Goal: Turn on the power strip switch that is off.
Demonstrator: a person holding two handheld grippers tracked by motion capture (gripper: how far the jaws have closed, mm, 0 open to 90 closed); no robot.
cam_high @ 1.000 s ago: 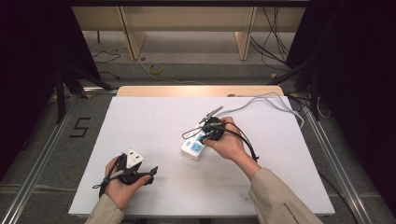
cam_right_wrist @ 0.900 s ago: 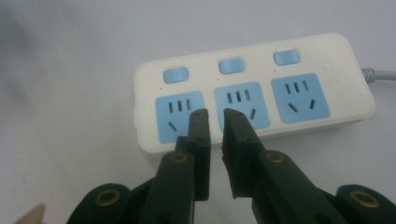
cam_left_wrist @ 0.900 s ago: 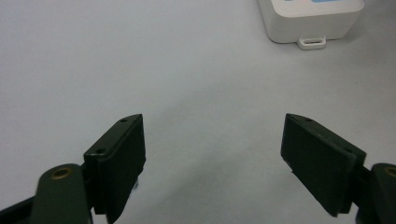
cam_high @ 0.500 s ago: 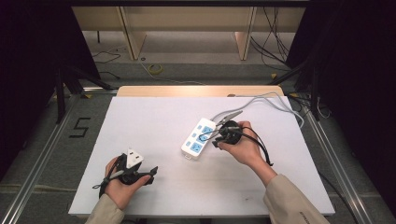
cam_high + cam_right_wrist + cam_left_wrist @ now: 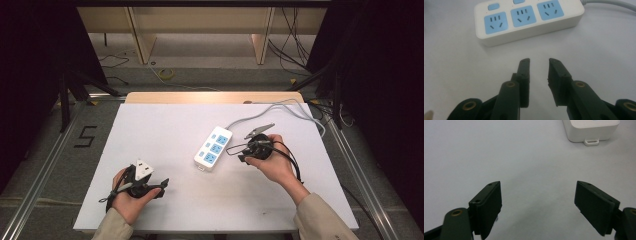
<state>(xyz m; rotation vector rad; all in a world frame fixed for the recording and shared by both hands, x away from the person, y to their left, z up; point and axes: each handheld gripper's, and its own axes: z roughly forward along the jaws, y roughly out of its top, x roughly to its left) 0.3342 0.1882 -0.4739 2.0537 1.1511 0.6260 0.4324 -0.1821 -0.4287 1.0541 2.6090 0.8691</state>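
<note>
On the white table (image 5: 165, 125), near the middle and a bit to the right: a white power strip (image 5: 213, 148) with three blue plug spots and small blue buttons, flat on its back and slanted. From its far end, a grey cord (image 5: 280, 107), off toward the back edge of the table. Just right of the power strip, the right gripper (image 5: 239, 152), in the right hand (image 5: 272, 162), pointed at the long side of the power strip. Close to it but not touching. In the right gripper view, black jaws partly apart, just been opening, with nothing between them but bare table. Ahead of the right gripper (image 5: 539, 61) there, the power strip (image 5: 529, 21) seen side on, with the cord (image 5: 609, 3) off at the top right. Down at the near left of the table, the left gripper (image 5: 161, 185), in the left hand (image 5: 127, 200), low over the table and well apart from the power strip. In the left gripper view, jaws wide apart and empty, only white table under them. At the top right corner there, one short end of the power strip (image 5: 591, 128) with a little loop tab, far ahead of the left gripper (image 5: 537, 192).
</note>
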